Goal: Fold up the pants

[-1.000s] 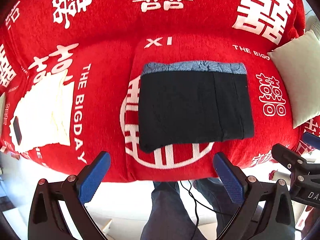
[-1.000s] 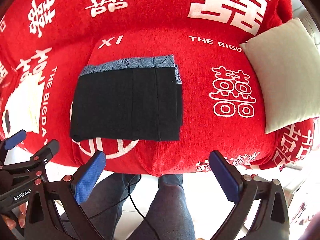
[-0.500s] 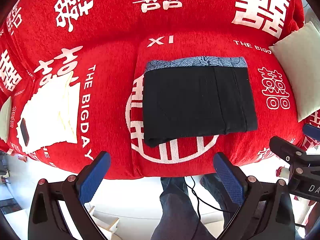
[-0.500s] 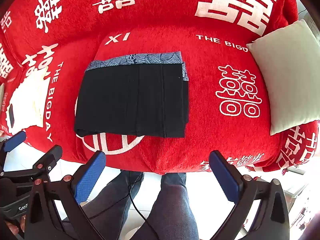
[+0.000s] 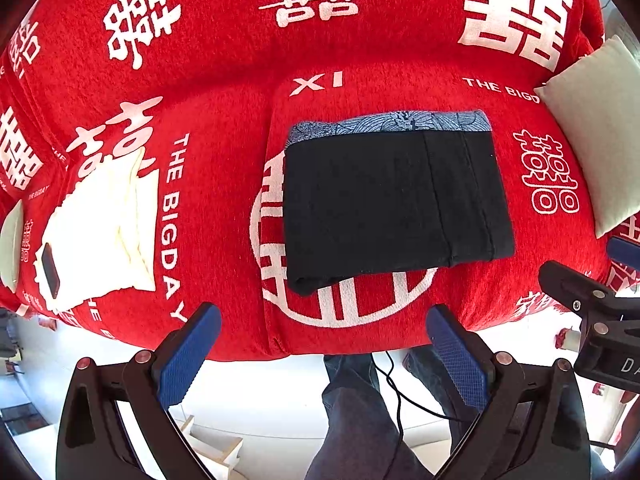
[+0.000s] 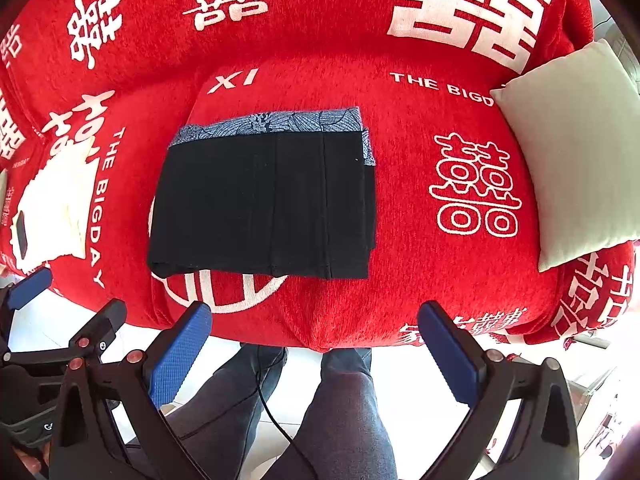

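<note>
Left gripper (image 5: pixel 322 354): blue ribbed pads spread wide, nothing between them; held off the sofa's front edge.
Right gripper (image 6: pixel 316 354): same story, jaws apart, empty; clear of the cloth.
Pants (image 6: pixel 262 200): folded into a flat black rectangle on the seat of the red sofa (image 6: pixel 400 300); patterned blue-grey band along the far edge.
Risk: soft knit on plush fabric; a stray brush at the loose near-left corner could, I'd say, undo the fold.
Nearby: pale cushion (image 6: pixel 576 148) right; white cloth (image 5: pixel 100 236) left.

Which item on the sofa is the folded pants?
On the red sofa cover, look at the middle seat cushion printed XI. The pants lie there as a flat black rectangle with a blue patterned band along the far edge, unlike the cream cloth and pillow.
</note>
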A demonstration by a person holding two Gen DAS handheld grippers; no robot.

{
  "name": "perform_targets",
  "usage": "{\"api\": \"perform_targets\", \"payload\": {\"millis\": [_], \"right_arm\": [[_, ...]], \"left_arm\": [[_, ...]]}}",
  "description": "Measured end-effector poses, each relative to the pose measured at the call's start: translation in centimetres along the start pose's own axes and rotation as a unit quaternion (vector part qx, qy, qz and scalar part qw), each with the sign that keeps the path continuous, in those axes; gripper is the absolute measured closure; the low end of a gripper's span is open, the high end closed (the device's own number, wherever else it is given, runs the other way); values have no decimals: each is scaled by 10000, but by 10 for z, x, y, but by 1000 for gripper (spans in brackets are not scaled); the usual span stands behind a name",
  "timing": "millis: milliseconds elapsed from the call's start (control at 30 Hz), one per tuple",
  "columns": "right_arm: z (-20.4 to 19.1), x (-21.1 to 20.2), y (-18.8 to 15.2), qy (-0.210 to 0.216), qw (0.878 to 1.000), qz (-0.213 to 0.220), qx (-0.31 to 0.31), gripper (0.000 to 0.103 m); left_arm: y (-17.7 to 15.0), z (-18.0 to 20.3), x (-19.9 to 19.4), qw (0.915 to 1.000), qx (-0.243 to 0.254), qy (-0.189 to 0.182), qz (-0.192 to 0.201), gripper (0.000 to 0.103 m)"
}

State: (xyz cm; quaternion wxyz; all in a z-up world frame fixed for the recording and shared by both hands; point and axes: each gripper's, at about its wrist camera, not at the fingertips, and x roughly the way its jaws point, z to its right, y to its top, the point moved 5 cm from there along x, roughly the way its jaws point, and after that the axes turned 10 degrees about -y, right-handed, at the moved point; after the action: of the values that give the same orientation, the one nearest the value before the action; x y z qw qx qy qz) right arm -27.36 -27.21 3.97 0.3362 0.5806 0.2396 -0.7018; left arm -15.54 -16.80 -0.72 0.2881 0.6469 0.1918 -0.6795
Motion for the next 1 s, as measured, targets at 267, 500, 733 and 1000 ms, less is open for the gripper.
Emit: {"api": "perform_targets", "payload": {"millis": [267,500,733,1000], "right_arm": [[0,0,1,3,10000,-5,2,0],[-1,-1,1,18,10000,-7,3,0],[-4,-1,2,18,10000,-5,-34,0],[-5,-1,2,10,10000,8,-28,0]], "left_arm": [[0,2,0,10000,97,17,1,0],[0,3,-2,9999,144,-22,41,0],[0,4,0,9998,169,-73,1,0],[1,9,-2,9996,286,-42,74,0]]}}
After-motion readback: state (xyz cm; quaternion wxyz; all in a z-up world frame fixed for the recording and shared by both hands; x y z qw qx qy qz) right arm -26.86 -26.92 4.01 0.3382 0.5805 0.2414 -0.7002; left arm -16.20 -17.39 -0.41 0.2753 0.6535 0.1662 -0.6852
